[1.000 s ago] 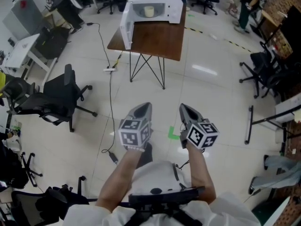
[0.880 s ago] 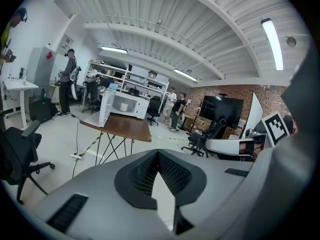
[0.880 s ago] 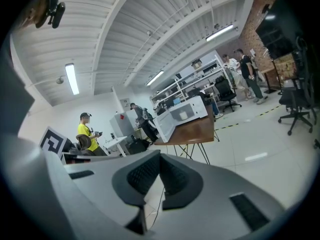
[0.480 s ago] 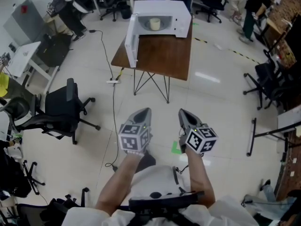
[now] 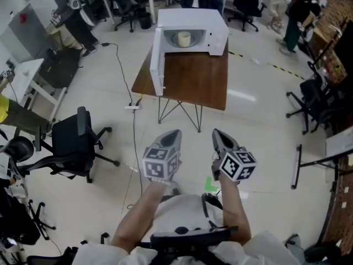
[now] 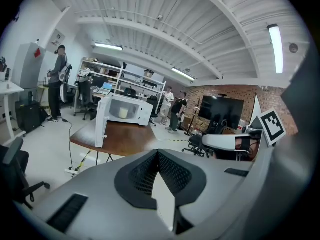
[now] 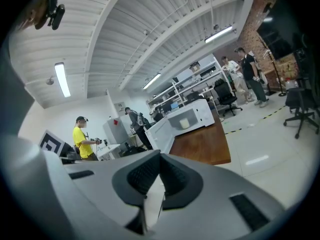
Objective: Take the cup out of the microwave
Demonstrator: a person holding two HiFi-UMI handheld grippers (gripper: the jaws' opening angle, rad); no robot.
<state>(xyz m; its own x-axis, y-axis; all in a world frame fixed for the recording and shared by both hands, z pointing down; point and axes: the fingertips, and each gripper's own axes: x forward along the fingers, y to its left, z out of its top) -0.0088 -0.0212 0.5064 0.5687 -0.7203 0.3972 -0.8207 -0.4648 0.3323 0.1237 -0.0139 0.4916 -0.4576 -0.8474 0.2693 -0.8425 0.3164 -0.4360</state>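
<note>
**Pale floor, cup far ahead in the open microwave**

Glossy pale floor fills a busy workshop, and you stand on it well back from a brown wooden table (image 5: 193, 84) at your 12 o'clock. On the far end of that table sits the white microwave (image 5: 212, 24). Its door (image 5: 158, 65) is swung fully open toward 9 o'clock. The cup (image 5: 184, 38), pale and upright, stands inside the cavity.

Your left gripper (image 5: 174, 133) and right gripper (image 5: 218, 132) are side by side at chest level, both pointing toward 12 o'clock and well apart from the table. In the left gripper view the jaws are pressed together with nothing between them, and the cup (image 6: 123, 113) shows small beyond them. The right gripper view shows the same: jaws closed, empty.

At your 10 o'clock stands a black office chair (image 5: 71, 142). A black cable (image 5: 134, 142) trails across the floor between it and the table.
</note>
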